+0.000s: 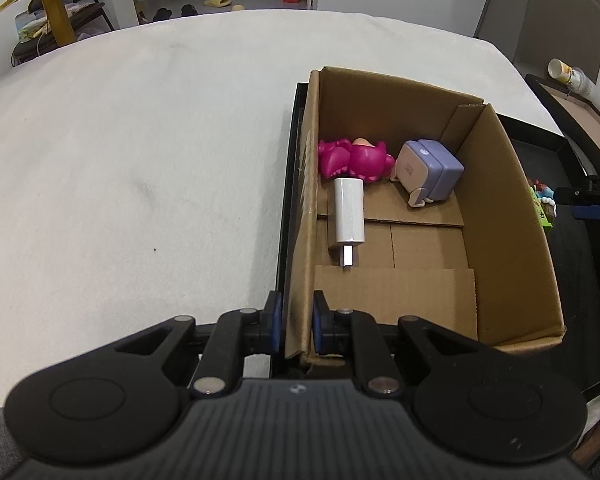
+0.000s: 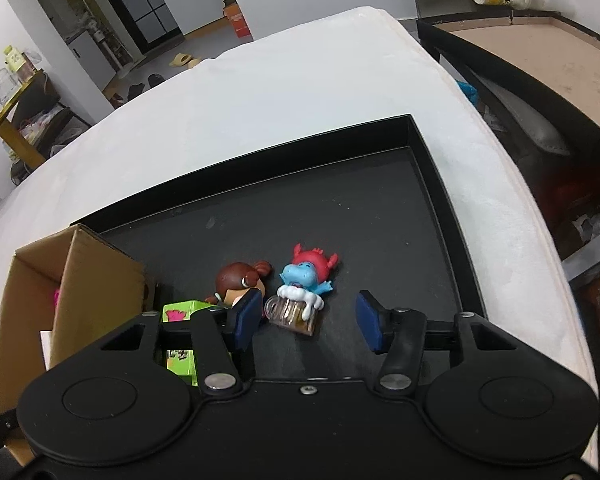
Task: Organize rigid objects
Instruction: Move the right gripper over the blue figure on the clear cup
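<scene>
Left jaws first: in the left wrist view we see the left gripper (image 1: 296, 326) pinched narrow on the left wall of the cardboard box (image 1: 512, 216), one blue pad outside and one inside the wall, near corner. We judge this grip is there to steady the box while the other hand loads it. The box sits in a black tray (image 1: 560, 156) on a white table (image 1: 140, 160). Inside the box, far end: a pink toy (image 1: 354, 160) lying against the left wall, a purple charger (image 1: 430, 172) to its right, and a white plug (image 1: 350, 216) lying lengthwise just near of the pink toy, prongs pointing toward us. The near half of the box floor is bare. The tip of the other tool shows at the right edge, beyond the box's right wall.

Right wrist view: the right gripper (image 2: 308, 322) has its jaws partly open, holding nothing. They hang over the tray floor with the blue dragon toy (image 2: 306, 280) between and just beyond the pads; we cannot tell if the left pad touches the brown-haired doll (image 2: 242, 280) beside it. The dragon toy lies on its side, just right of the doll, both near the box's right wall. A green block (image 2: 180, 336) lies under the left finger. We read this as lining up on the dragon toy, which is not yet gripped. Three toys are left in the tray, three things are boxed.
</scene>
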Demonstrator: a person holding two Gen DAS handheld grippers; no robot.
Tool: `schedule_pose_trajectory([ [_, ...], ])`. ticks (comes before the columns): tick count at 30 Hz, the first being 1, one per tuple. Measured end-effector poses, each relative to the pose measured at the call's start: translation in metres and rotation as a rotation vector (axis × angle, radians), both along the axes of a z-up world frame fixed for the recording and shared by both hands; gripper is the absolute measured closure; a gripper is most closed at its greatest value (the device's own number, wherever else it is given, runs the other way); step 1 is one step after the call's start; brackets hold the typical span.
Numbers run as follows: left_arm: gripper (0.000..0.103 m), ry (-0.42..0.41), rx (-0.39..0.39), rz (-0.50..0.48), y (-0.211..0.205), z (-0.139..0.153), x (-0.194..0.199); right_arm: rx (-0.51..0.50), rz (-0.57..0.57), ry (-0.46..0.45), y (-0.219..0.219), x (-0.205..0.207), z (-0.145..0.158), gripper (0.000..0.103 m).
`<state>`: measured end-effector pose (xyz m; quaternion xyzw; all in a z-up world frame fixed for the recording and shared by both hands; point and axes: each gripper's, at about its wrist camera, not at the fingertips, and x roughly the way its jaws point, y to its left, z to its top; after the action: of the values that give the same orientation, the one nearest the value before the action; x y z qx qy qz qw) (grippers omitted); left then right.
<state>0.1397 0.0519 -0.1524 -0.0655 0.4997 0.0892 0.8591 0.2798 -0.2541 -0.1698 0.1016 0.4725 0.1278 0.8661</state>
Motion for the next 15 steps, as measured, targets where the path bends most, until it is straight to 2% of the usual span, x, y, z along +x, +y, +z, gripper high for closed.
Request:
schedule_pose_trajectory([
  [10, 0.089, 0.011, 0.04, -0.005, -0.007, 0.001, 0.002, -0.026, 0.018, -0.012, 0.005, 0.005, -0.008, 0.052],
  [15, 0.089, 0.017, 0.051, -0.005, -0.009, 0.001, 0.002, -0.03, 0.031, 0.009, 0.006, 0.005, -0.012, 0.061],
])
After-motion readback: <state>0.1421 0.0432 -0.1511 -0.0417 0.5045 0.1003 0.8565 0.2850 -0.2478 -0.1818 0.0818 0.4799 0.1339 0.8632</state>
